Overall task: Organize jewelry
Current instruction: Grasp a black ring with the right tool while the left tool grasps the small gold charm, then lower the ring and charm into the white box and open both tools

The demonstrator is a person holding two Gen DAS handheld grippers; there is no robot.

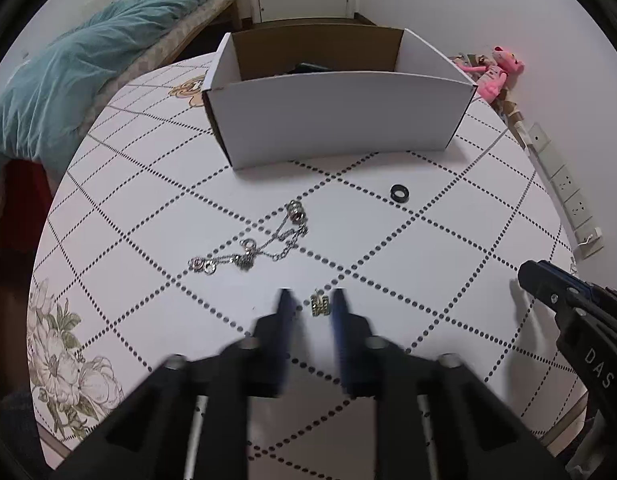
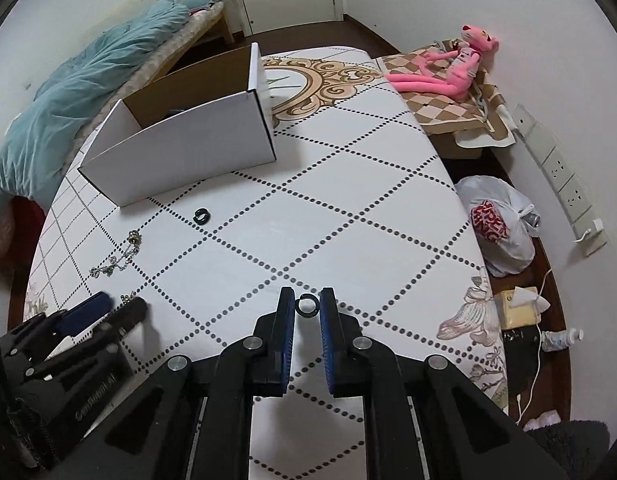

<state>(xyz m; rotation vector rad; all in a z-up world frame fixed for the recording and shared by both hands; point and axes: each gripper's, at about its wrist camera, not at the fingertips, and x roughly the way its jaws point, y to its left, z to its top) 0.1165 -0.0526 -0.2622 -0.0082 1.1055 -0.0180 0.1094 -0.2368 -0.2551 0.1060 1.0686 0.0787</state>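
Gold, a small square jewelry piece [image 1: 320, 306] lies on the white dotted-diamond tablecloth [image 1: 448, 240] between the blurred blue pads of the left gripper [image 1: 311, 300], whose narrow jaws flank it without clearly pressing. To the right, the right gripper [image 2: 307, 300] pinches a small black ring [image 2: 307, 304] at its tips. Farther off lie a silver chain necklace [image 1: 264, 244] and another black ring [image 1: 400, 193], near the open white cardboard box [image 1: 332, 120].
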